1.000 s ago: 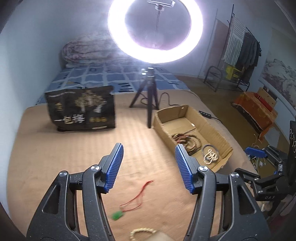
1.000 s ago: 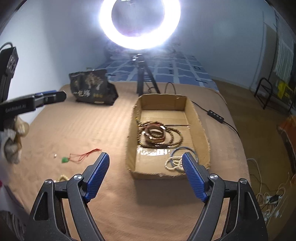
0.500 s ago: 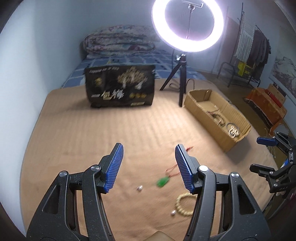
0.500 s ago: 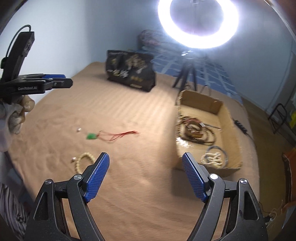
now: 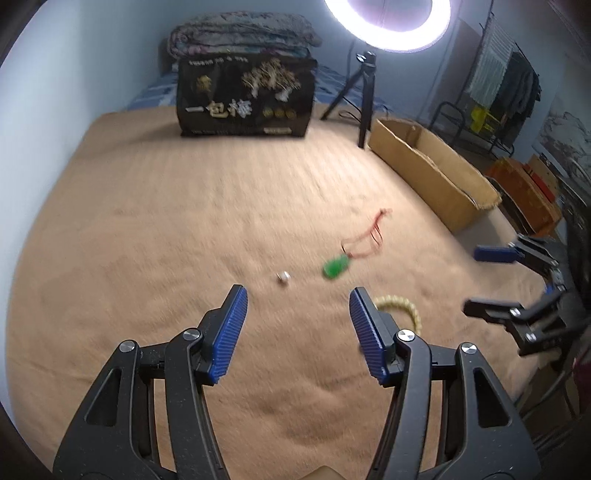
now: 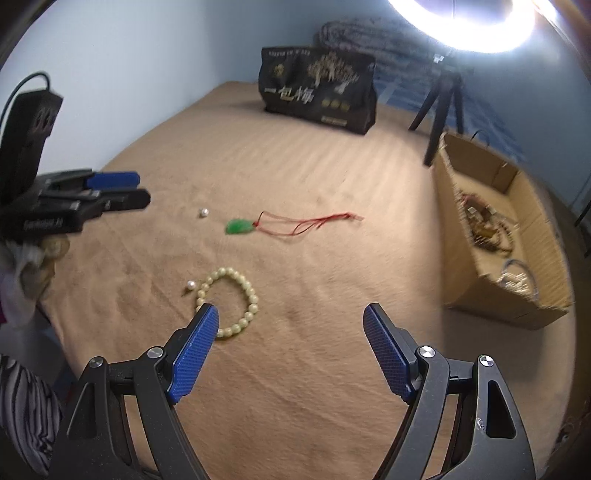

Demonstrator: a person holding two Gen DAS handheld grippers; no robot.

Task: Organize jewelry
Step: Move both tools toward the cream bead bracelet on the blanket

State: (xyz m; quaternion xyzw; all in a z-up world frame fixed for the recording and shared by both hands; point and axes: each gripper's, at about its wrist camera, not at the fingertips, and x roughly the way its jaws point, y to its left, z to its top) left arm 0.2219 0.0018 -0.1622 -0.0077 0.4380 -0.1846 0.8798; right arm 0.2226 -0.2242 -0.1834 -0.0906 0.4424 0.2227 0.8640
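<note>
Mid-bed, near front edge: pale green round-bead bracelet (image 6: 229,302), green jade pendant on red cord (image 6: 239,226); brown cardboard box (image 6: 506,236) right edge. Left gripper (image 5: 295,325), right gripper (image 6: 290,332) both agape, empty. Risk: pearls scattering if nudged.

Your left wrist camera is looking steeply down along its fingers at the tan blanket (image 5: 147,221), facing the black bag (image 5: 245,98). Your right wrist camera is looking down from the opposite side. Both are sharing the green pendant (image 6: 239,226), bead bracelet (image 6: 236,295), cardboard box (image 6: 517,295) and ring light (image 5: 388,22).
</note>
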